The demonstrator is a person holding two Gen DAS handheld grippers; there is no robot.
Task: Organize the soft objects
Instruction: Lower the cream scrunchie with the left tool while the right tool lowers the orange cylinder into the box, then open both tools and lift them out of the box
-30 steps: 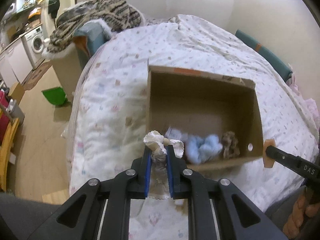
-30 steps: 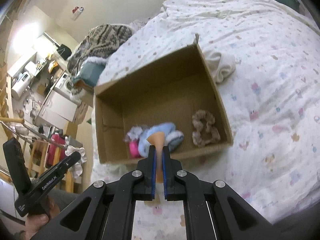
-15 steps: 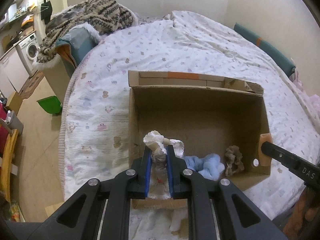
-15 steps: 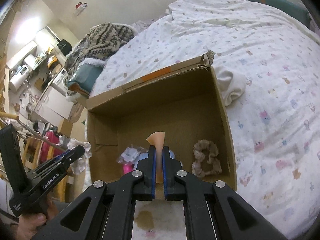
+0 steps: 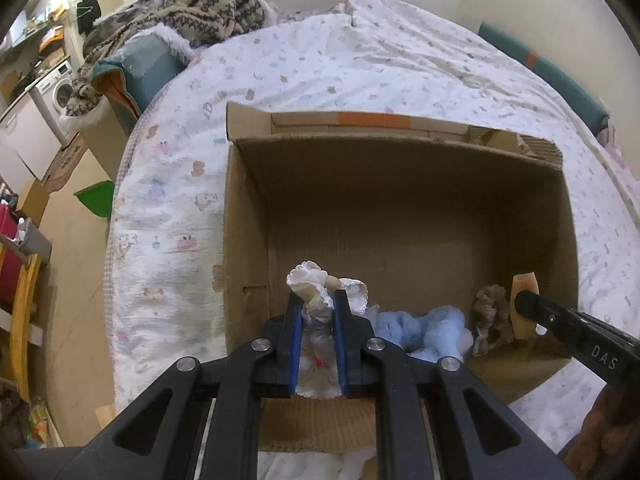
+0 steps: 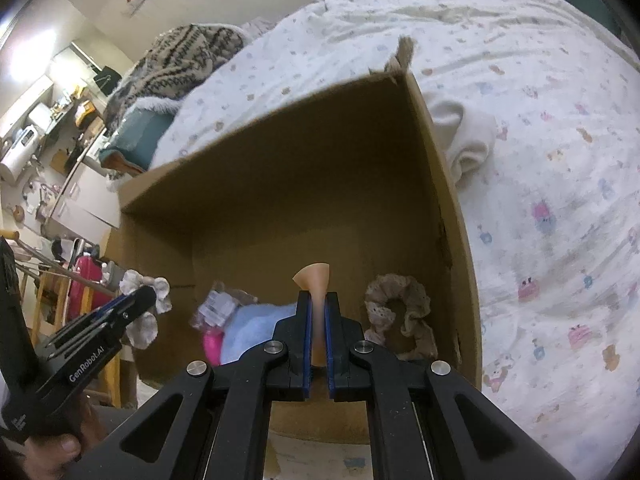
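Left gripper [image 5: 317, 312] clamps white lace item [image 5: 310, 284], lower centre, over cardboard box [image 5: 400, 216]. Right gripper [image 6: 316, 312] clamps peach sponge [image 6: 314, 276] likewise. Release only once fully inside the walls, beside blue plush [image 5: 424, 326].

At the lower middle of the left wrist view, the left gripper [image 5: 316, 312] hides the lower part of the white frilly cloth [image 5: 310, 280] and the near wall of the cardboard box [image 5: 244, 240]. In the right wrist view, the pink item [image 6: 212, 346] at lower left is half buried under the blue fluffy cloth [image 6: 256, 326], and the labelled packet [image 6: 216, 308] is too blurred to read.
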